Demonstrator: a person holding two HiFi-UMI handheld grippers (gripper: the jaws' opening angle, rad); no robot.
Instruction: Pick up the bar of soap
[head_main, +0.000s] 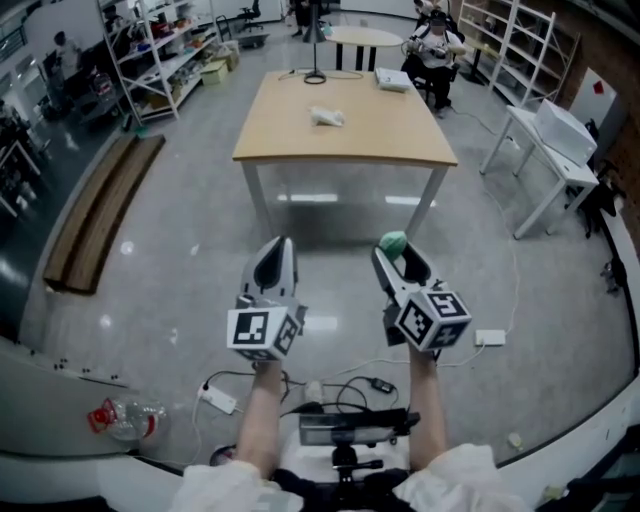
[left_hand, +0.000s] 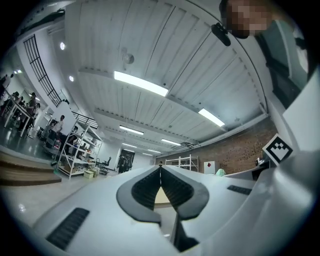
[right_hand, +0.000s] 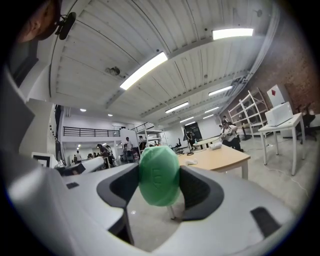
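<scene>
A green oval bar of soap (right_hand: 159, 175) is clamped between the jaws of my right gripper (right_hand: 160, 180). In the head view the soap (head_main: 393, 241) shows as a green lump at the tip of the right gripper (head_main: 398, 255), held low over the floor, well short of the wooden table (head_main: 345, 130). My left gripper (head_main: 277, 262) hangs beside it on the left. Its jaws meet at the tips in the left gripper view, where the left gripper (left_hand: 160, 175) holds nothing.
A small white object (head_main: 327, 117) lies on the table, with a lamp stand (head_main: 316, 75) and a white box (head_main: 393, 79) at its far end. A white side table (head_main: 545, 155) stands right, shelving (head_main: 160, 55) left. Cables and a power strip (head_main: 222, 400) lie near my feet.
</scene>
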